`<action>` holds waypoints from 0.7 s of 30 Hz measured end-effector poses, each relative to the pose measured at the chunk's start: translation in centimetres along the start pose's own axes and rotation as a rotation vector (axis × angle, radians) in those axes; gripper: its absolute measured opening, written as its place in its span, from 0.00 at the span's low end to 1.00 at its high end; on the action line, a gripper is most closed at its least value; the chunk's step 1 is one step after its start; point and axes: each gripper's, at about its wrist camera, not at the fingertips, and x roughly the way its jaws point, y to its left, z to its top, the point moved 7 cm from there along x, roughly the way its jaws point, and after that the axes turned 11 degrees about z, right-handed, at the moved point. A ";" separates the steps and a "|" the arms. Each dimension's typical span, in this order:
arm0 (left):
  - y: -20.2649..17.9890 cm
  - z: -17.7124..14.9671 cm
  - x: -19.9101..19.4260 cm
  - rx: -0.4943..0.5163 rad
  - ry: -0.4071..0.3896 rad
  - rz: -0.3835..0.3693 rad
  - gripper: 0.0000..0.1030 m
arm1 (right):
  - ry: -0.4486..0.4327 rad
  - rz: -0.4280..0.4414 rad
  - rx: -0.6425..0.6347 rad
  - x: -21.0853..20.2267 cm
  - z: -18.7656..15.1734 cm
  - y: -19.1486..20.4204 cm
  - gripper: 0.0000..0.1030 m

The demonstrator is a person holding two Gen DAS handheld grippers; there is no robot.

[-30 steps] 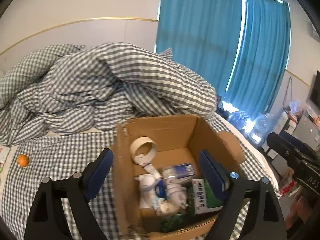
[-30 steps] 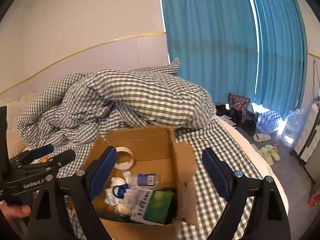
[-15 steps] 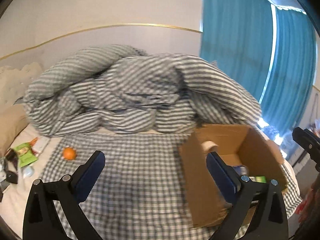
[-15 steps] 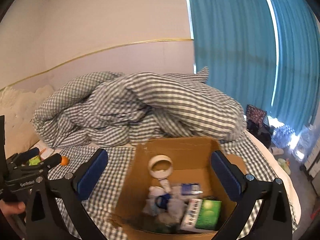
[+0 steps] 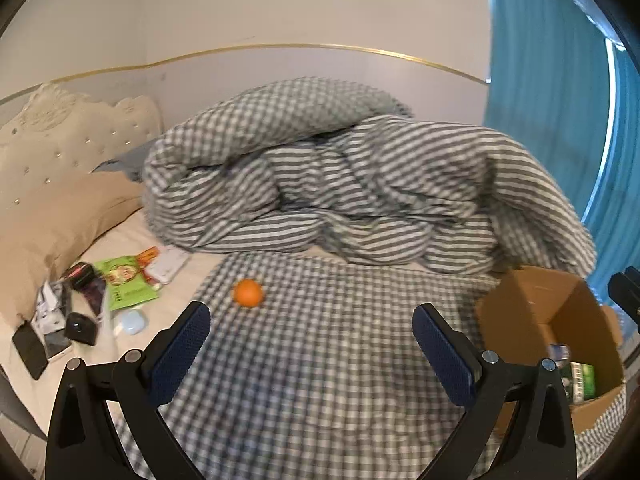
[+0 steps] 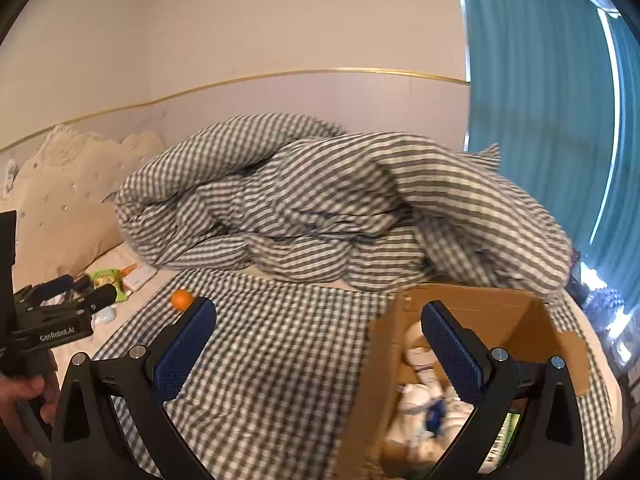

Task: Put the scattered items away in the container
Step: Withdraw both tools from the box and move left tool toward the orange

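A cardboard box (image 5: 548, 312) stands on the bed at the right, with several items inside; it also shows in the right wrist view (image 6: 472, 304). An orange (image 5: 248, 292) lies on the checked sheet, ahead and left of my left gripper (image 5: 312, 348), which is open and empty. Scattered items lie at the far left by the pillow: a green packet (image 5: 124, 282), a white case (image 5: 132, 321), black objects (image 5: 82, 328) and a phone (image 5: 30, 354). My right gripper (image 6: 320, 344) is open and empty, near the box's left wall. The orange (image 6: 181, 299) sits beyond its left finger.
A bunched checked duvet (image 5: 340, 184) fills the back of the bed. A beige pillow (image 5: 52, 220) and padded headboard (image 5: 60, 128) are at the left. Teal curtains (image 5: 560, 140) hang at the right. The left gripper (image 6: 60, 304) shows at the left of the right wrist view.
Both grippers have swung left, away from above the box toward the orange and the scattered items. The box now sits at the right of both views. Both stay open.
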 end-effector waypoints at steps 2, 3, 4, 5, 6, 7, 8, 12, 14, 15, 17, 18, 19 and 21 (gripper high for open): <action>1.5 -0.2 1.1 -0.011 0.011 0.017 1.00 | 0.012 0.013 -0.009 1.2 -0.1 0.9 1.00; 2.2 -0.3 1.7 -0.017 0.018 0.026 1.00 | 0.019 0.019 -0.015 1.9 -0.2 1.4 1.00; 2.9 -0.5 2.3 -0.022 0.024 0.034 1.00 | 0.027 0.026 -0.022 2.5 -0.3 2.0 1.00; 3.5 -0.6 2.9 -0.026 0.031 0.041 1.00 | 0.032 0.030 -0.026 3.2 -0.3 2.5 1.00; 4.1 -0.7 3.6 -0.030 0.038 0.049 1.00 | 0.040 0.037 -0.032 4.3 -0.4 3.0 1.00; 4.6 -0.9 4.2 -0.031 0.044 0.055 1.00 | 0.047 0.042 -0.036 5.0 -0.5 3.3 1.00; 5.1 -1.0 4.9 -0.032 0.049 0.064 1.00 | 0.055 0.046 -0.040 5.7 -0.6 3.6 1.00; 6.6 -1.6 8.0 -0.029 0.078 0.085 1.00 | 0.083 0.061 -0.048 9.0 -1.2 4.8 1.00; 7.0 -1.8 9.5 -0.023 0.089 0.096 1.00 | 0.096 0.069 -0.042 10.2 -1.6 5.1 1.00; 7.2 -2.0 10.5 -0.020 0.096 0.101 1.00 | 0.107 0.072 -0.042 11.1 -1.9 5.2 1.00; 7.3 -2.3 12.3 -0.020 0.115 0.103 1.00 | 0.123 0.076 -0.043 12.5 -2.3 5.5 1.00; 7.3 -2.5 13.3 -0.022 0.126 0.103 1.00 | 0.132 0.077 -0.045 13.4 -2.6 5.5 1.00; 7.3 -2.6 14.1 -0.023 0.131 0.103 1.00 | 0.139 0.078 -0.047 14.0 -2.8 5.6 1.00; 7.1 -2.9 15.7 -0.018 0.139 0.104 1.00 | 0.153 0.078 -0.050 15.3 -3.2 5.6 1.00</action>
